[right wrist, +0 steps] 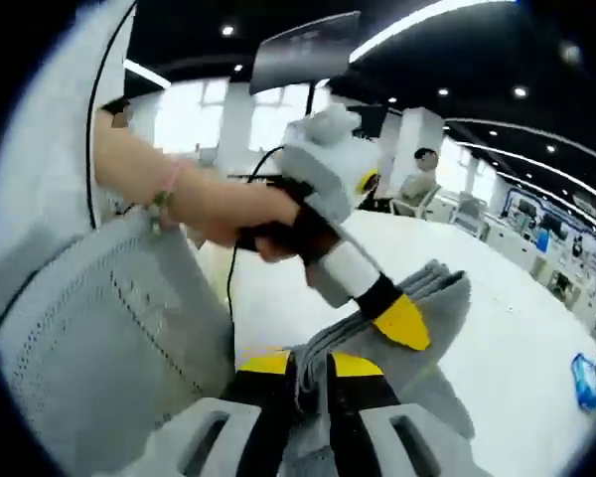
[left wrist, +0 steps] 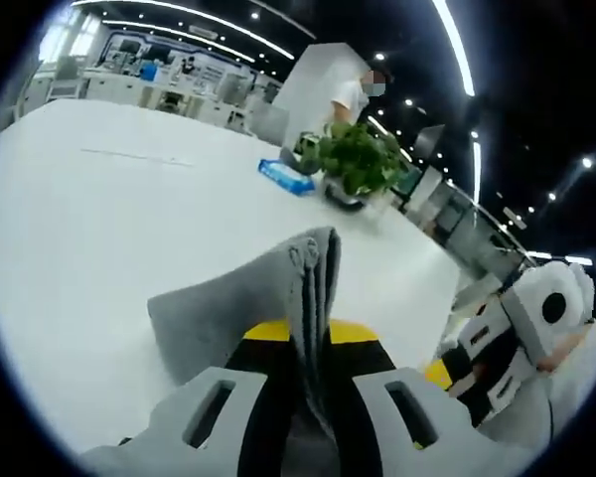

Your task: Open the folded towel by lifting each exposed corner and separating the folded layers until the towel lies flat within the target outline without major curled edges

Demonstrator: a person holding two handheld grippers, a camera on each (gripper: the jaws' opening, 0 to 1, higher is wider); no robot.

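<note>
Grey towel [left wrist: 278,298] stands pinched in both the left gripper [left wrist: 313,383] and the right gripper [right wrist: 313,383], folds running toward twelve o'clock; layers apparently unseparated.

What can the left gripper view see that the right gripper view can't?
The left gripper view has a green plant with a blue pack beside it on the white table. The right gripper view has a person's hand holding the left gripper. Both show the grey towel pinched between that view's own jaws, and the table.
</note>
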